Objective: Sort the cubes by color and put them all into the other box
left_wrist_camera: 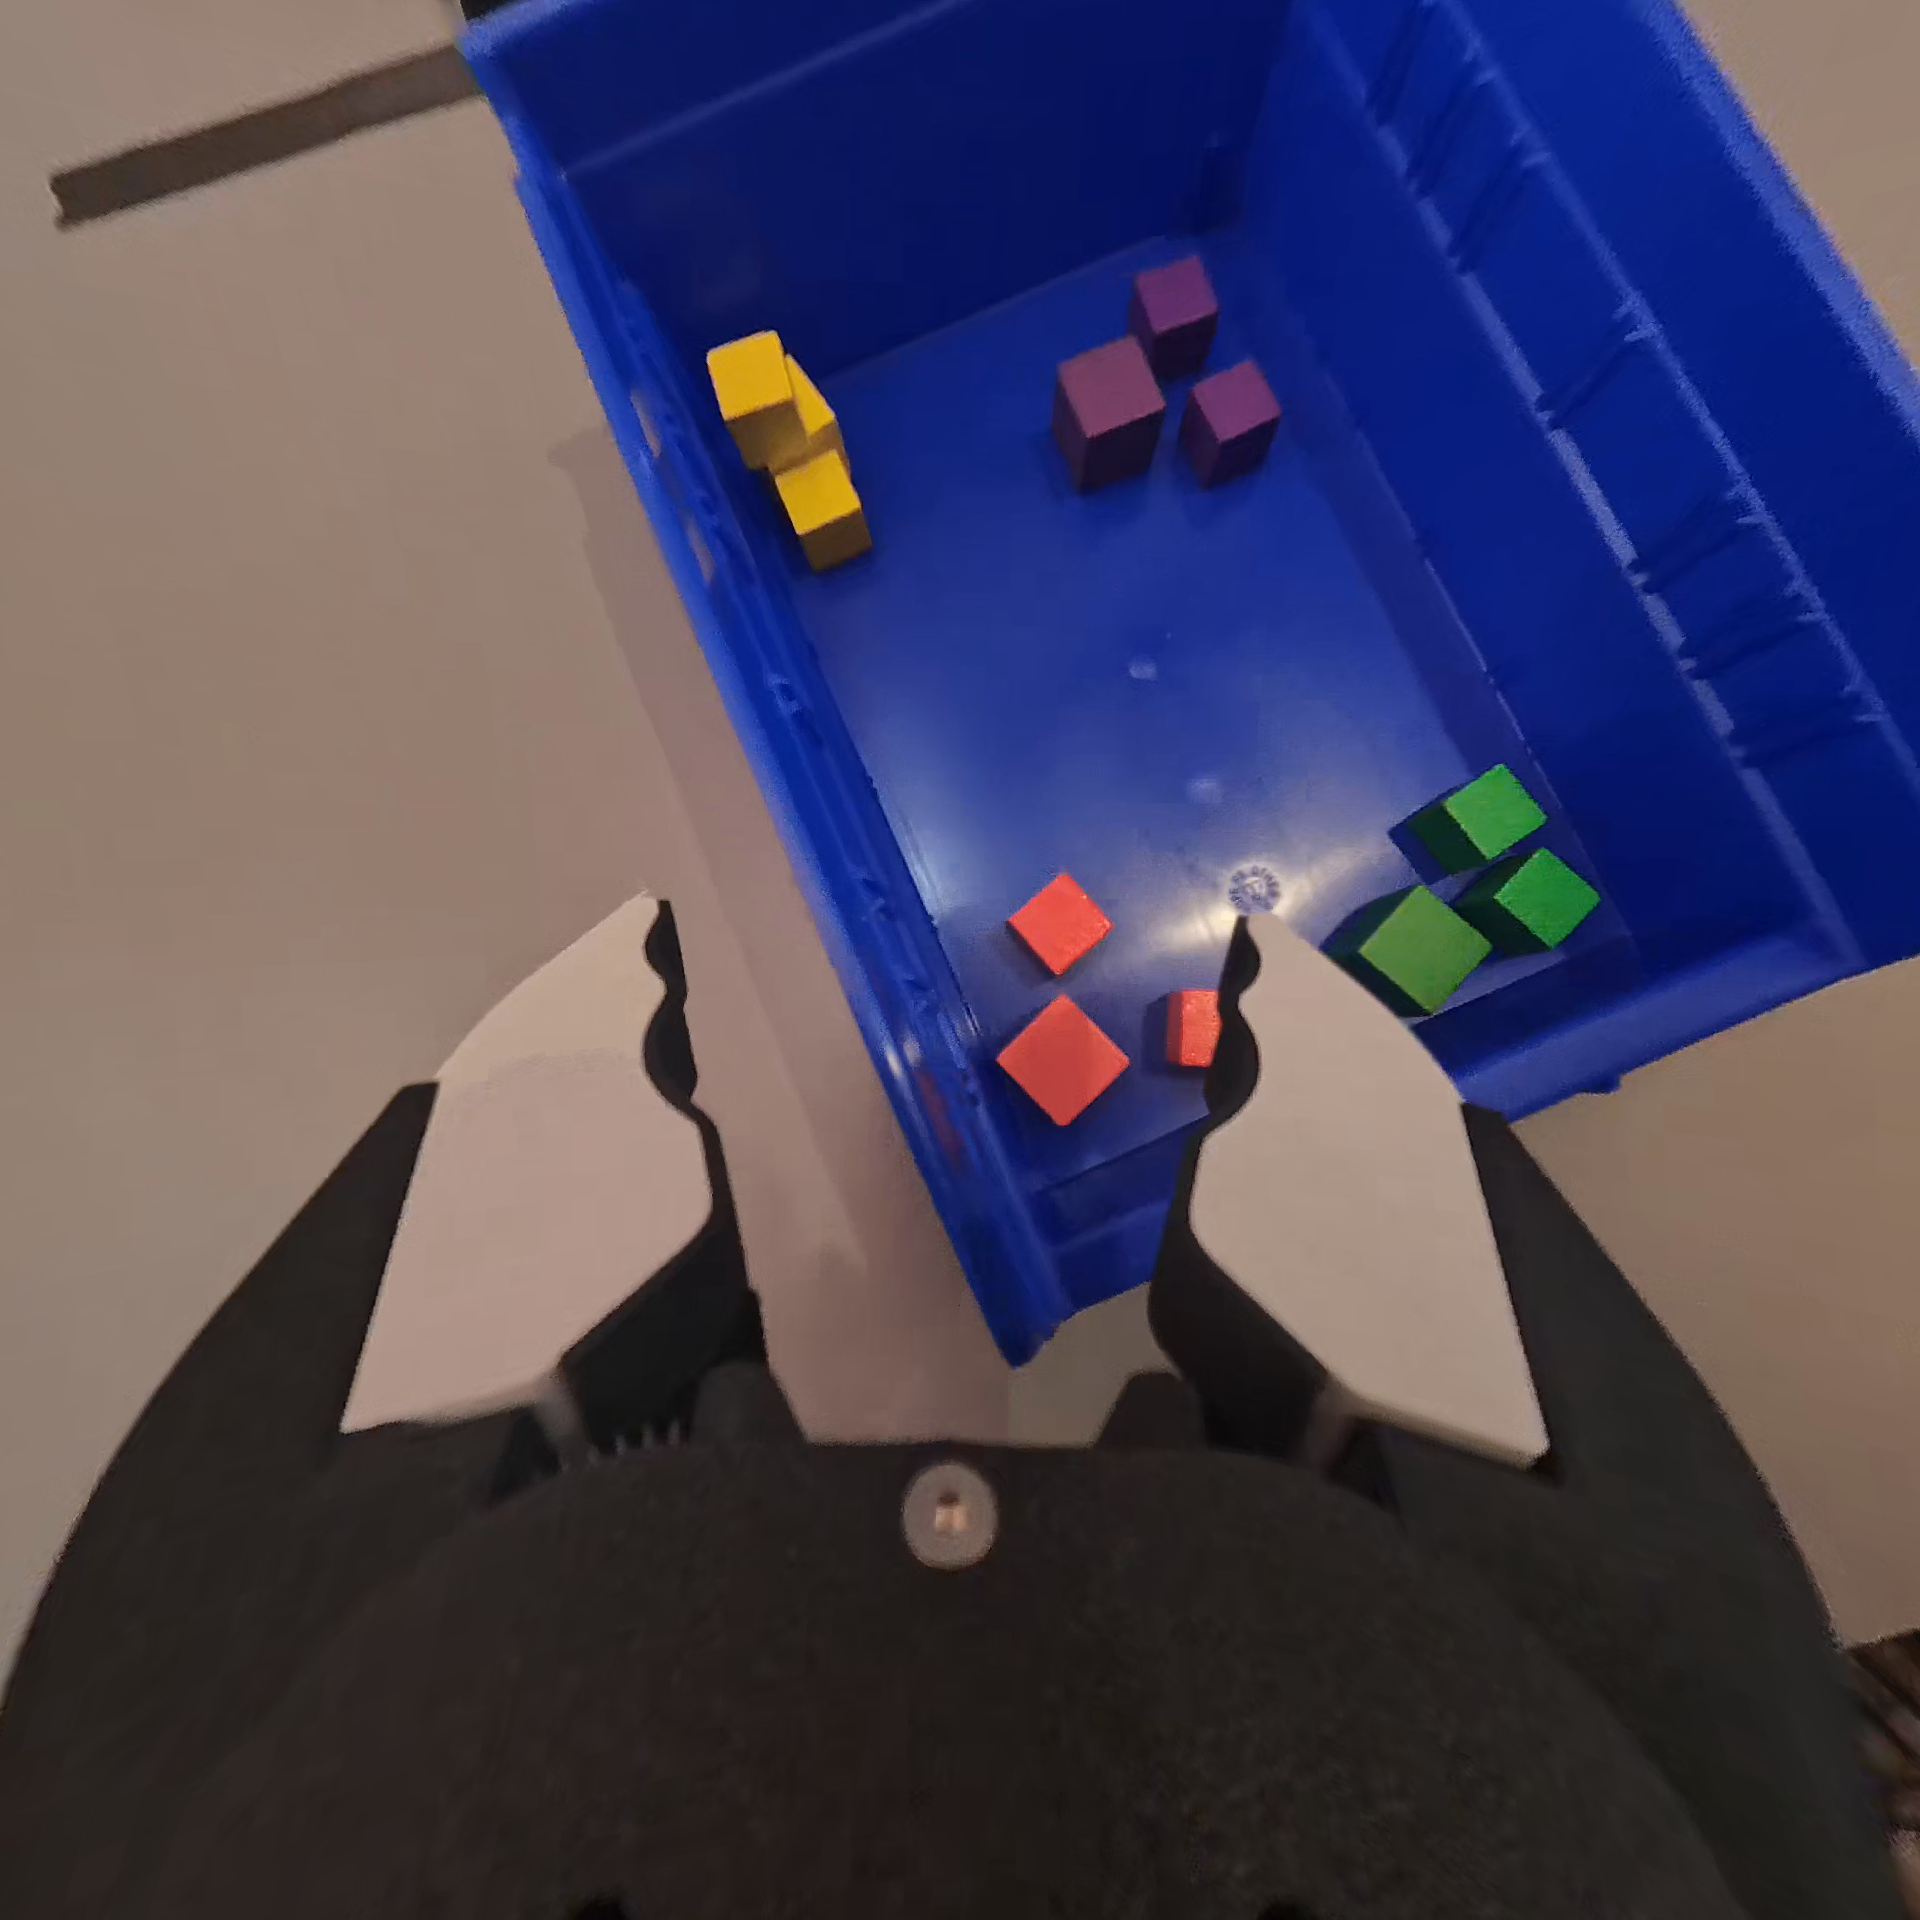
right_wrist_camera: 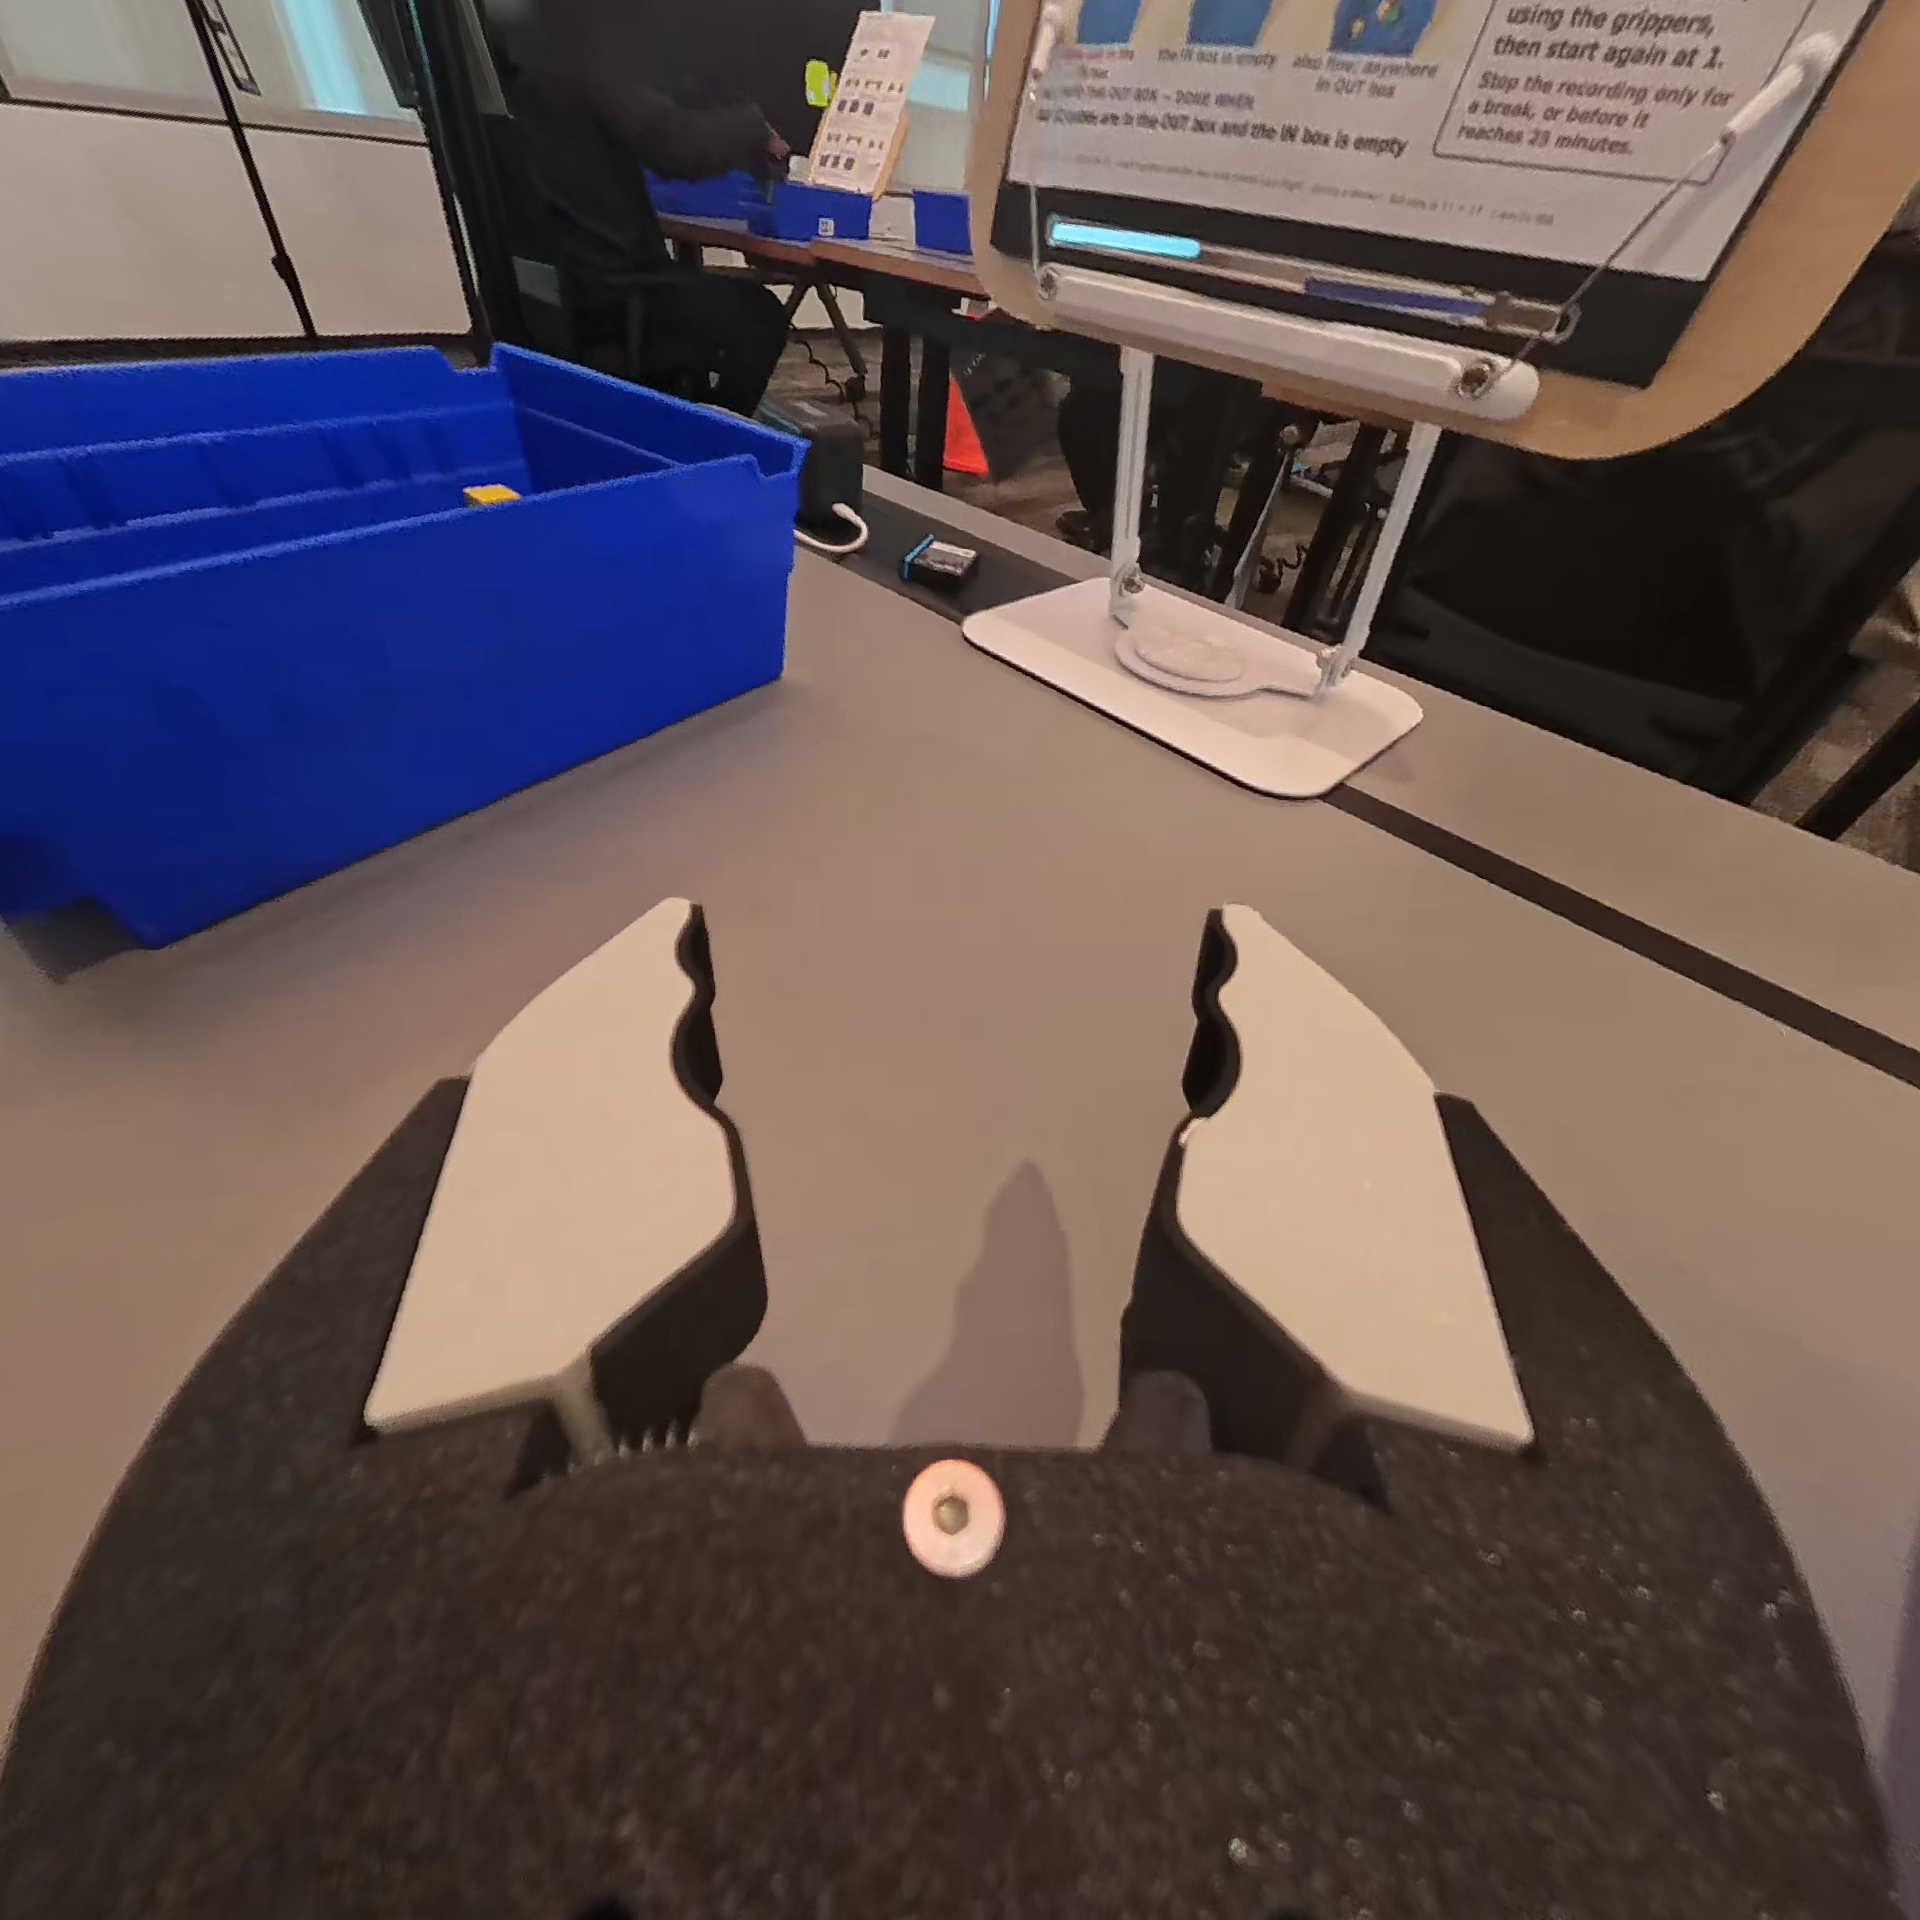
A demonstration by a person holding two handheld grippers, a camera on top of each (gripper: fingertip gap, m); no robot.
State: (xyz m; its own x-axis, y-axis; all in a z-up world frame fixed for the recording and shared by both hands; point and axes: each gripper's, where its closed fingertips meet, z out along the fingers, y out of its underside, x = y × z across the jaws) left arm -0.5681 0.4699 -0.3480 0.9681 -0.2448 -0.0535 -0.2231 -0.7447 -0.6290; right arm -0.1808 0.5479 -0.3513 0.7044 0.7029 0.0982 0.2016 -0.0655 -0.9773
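In the left wrist view a blue box (left_wrist_camera: 1143, 675) holds cubes grouped by colour: three yellow cubes (left_wrist_camera: 795, 447) at its left wall, three purple cubes (left_wrist_camera: 1164, 379) at the far side, three green cubes (left_wrist_camera: 1465, 888) at the near right, three red cubes (left_wrist_camera: 1060, 997) at the near left. My left gripper (left_wrist_camera: 951, 920) is open and empty above the box's near left corner; its right finger hides part of one red cube (left_wrist_camera: 1190, 1027). My right gripper (right_wrist_camera: 956, 914) is open and empty over the bare table. The blue box (right_wrist_camera: 395, 644) stands to its left, one yellow cube (right_wrist_camera: 490, 495) showing.
A second blue box (left_wrist_camera: 1662, 312) adjoins the first on its right. A document stand (right_wrist_camera: 1205, 675) with an instruction sheet stands at the table's far right. A small black device (right_wrist_camera: 940, 563) lies near the far edge. A person sits at another table behind.
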